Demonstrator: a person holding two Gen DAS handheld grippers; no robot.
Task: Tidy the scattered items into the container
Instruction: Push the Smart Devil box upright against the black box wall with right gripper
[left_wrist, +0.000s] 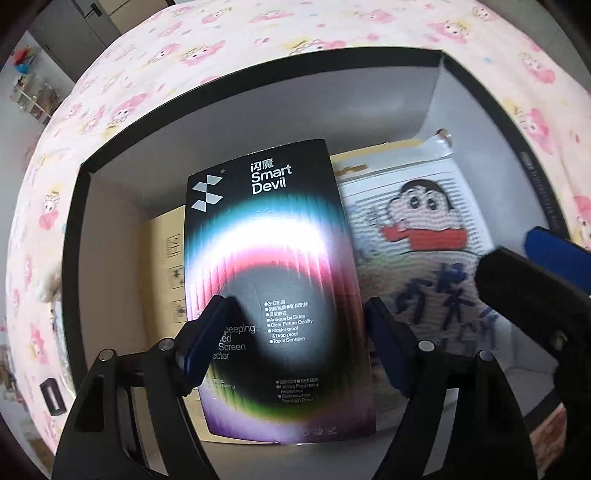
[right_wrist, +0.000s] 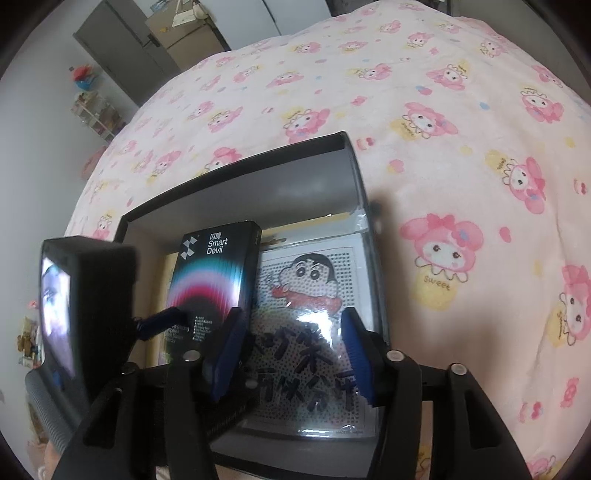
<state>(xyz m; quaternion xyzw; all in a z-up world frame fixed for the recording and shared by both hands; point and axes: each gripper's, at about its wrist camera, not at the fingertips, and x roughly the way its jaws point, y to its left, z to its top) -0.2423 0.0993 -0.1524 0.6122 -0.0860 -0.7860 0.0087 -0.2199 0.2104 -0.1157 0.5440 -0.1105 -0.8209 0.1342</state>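
A black container with pale grey inner walls (left_wrist: 258, 122) (right_wrist: 258, 192) lies on the bed. Inside it lies a black "Smart Devil" screen-protector box (left_wrist: 273, 236) (right_wrist: 218, 273), slightly tilted on a tan cardboard box (left_wrist: 162, 266). Beside it on the right rests a cartoon bead board in a clear sleeve (left_wrist: 424, 221) (right_wrist: 314, 288). My left gripper (left_wrist: 297, 306) hovers just above the screen-protector box, jaws wide, pads not pressing on it. Over the bead board my right gripper (right_wrist: 294, 314) stands open, holding nothing. Each gripper shows at the edge of the other's view.
The pink cartoon-print bedsheet (right_wrist: 461, 166) surrounds the container on all sides. A small black item (left_wrist: 51, 397) and a white plush bit (left_wrist: 48, 284) lie left of the container. A grey cabinet (right_wrist: 118, 44) and a small shelf (right_wrist: 96, 114) stand by the far wall.
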